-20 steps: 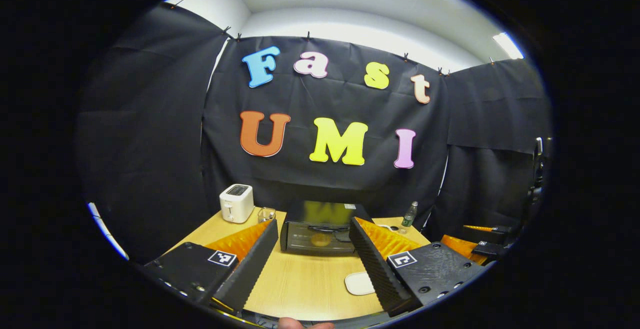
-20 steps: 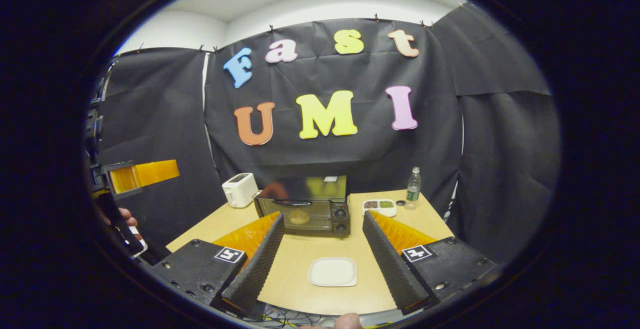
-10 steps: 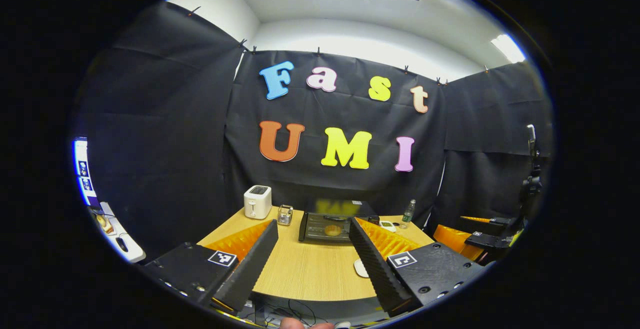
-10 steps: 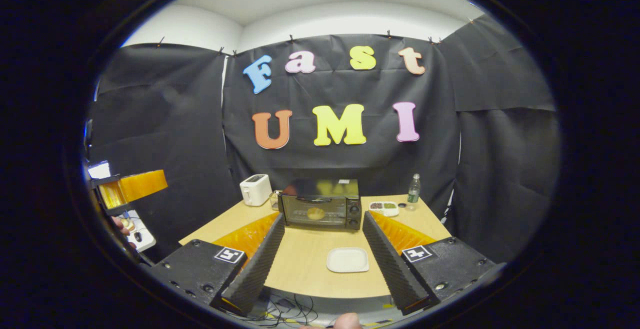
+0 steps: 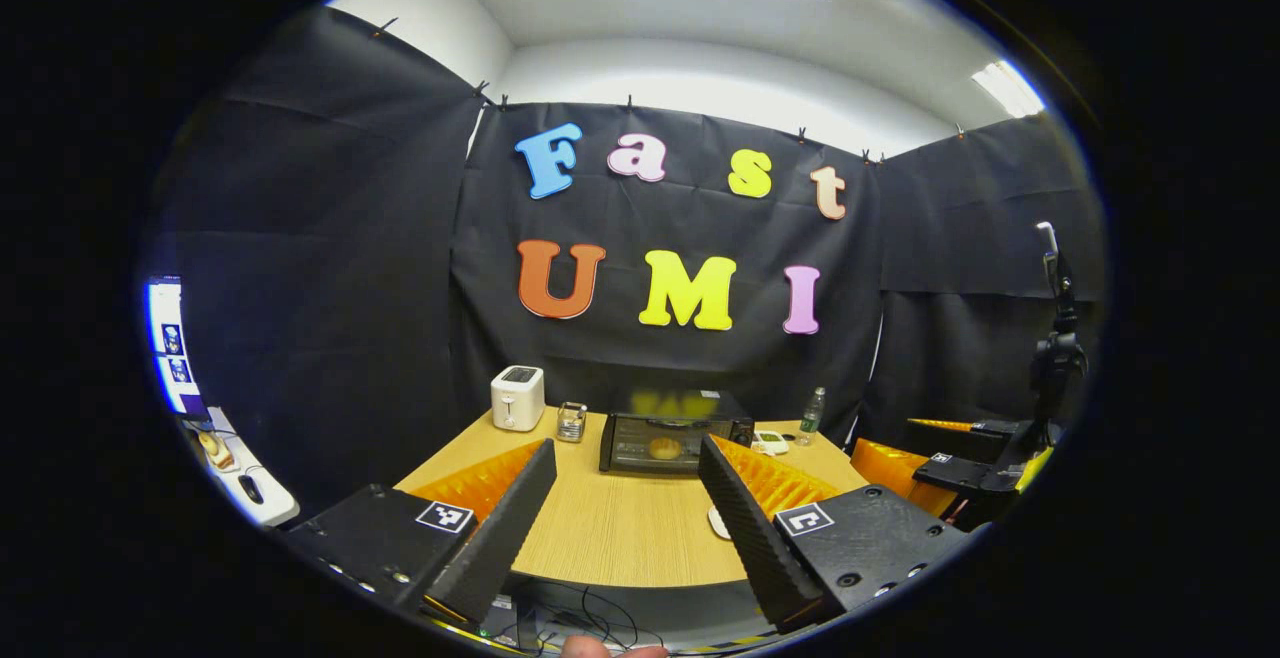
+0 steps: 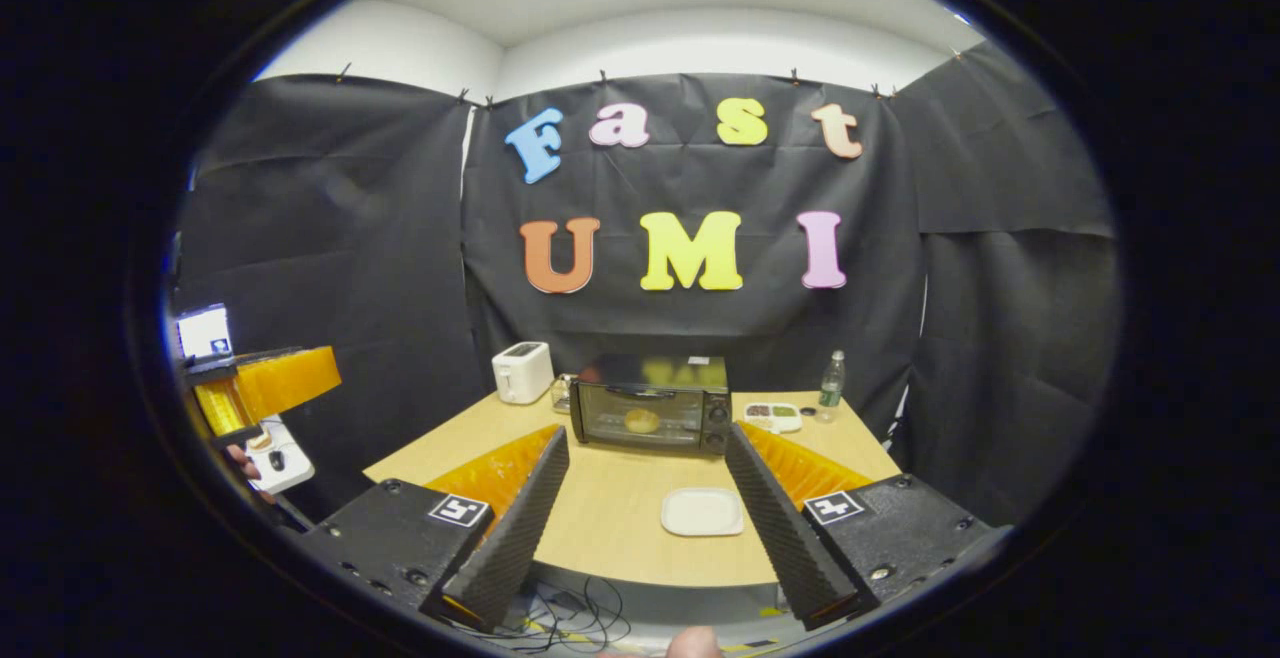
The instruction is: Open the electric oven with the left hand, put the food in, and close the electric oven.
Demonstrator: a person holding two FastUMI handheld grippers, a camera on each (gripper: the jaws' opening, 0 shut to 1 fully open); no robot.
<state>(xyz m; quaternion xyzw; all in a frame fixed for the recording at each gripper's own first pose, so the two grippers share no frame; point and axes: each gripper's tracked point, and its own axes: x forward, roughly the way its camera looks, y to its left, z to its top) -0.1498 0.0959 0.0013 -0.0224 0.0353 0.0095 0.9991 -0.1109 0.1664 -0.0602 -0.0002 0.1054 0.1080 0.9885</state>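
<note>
Right gripper view: your right gripper (image 6: 645,508) and left gripper (image 5: 625,513) both hang short of the desk (image 6: 620,528), fingers apart, holding nothing. The oven (image 6: 650,416) stands door closed at the far edge, food (image 6: 641,421) inside, plate (image 6: 702,512) in front.

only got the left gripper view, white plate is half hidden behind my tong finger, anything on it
Observer: No. The right gripper view shows the whole plate: bare, lying flat in front of the oven.
Operator: and the little white dish right of the oven, whats in it
Observer: From here the dish holds a brown heap and a green heap, side by side.
Operator: where do my left tongs sit from over there
Observer: The left tongs hang off the left side of the table, well short of the oven.
</note>
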